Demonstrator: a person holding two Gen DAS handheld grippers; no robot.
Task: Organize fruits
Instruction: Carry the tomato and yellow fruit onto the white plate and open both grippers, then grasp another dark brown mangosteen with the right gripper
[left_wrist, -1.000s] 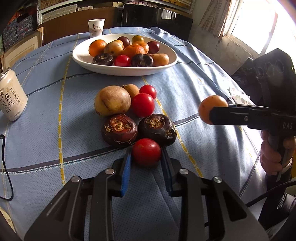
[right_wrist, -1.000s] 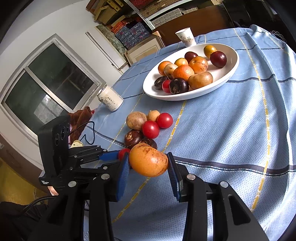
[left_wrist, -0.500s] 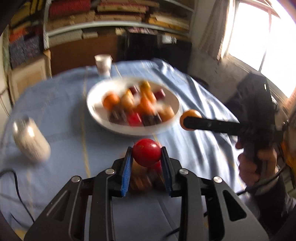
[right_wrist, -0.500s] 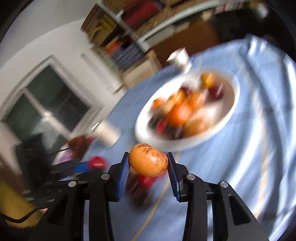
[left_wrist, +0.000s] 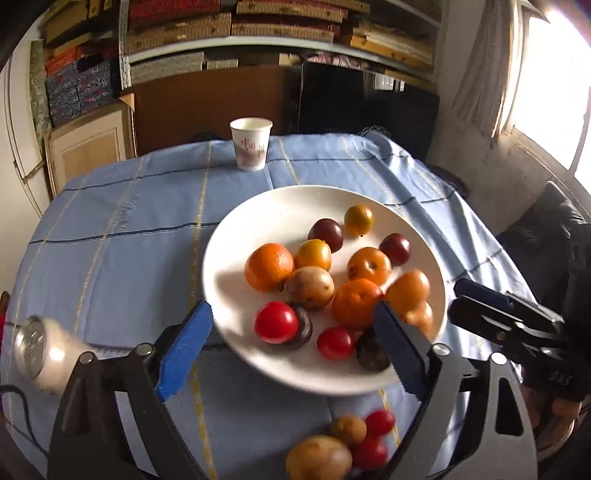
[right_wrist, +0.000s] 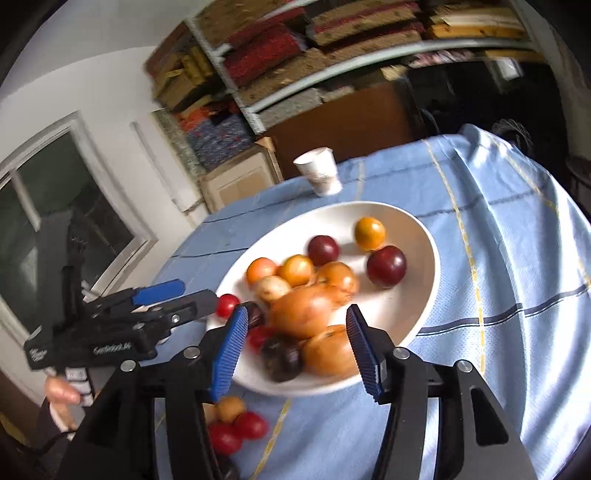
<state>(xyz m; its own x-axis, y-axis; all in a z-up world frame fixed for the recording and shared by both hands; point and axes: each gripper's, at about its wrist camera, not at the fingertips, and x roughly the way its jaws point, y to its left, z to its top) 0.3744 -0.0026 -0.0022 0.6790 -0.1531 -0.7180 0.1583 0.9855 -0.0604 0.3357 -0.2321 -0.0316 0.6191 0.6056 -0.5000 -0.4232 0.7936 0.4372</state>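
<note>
The wide white oval ceramic bowl (left_wrist: 236, 236) holds oranges, dark plums, yellow-brown fruits and a glossy red tomato (left_wrist: 276, 322) lying at its 7 o'clock. The left gripper (left_wrist: 291, 343) has just sprung wide apart above it, empty. The right gripper (right_wrist: 293, 347) has just been opening, its pads clear of the orange-brown fruit (right_wrist: 304, 312) between them; more fruit lies on the blue worktop (left_wrist: 122, 266) at 6 o'clock.

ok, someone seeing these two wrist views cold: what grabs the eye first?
The white plate heaped with oranges, plums and tomatoes, mid-table on the blue tablecloth. Both grippers hang over its near rim with blue-padded jaws apart and just opened: left gripper above a red tomato, right gripper above a blurred orange fruit. More fruit waits on the cloth.
</note>
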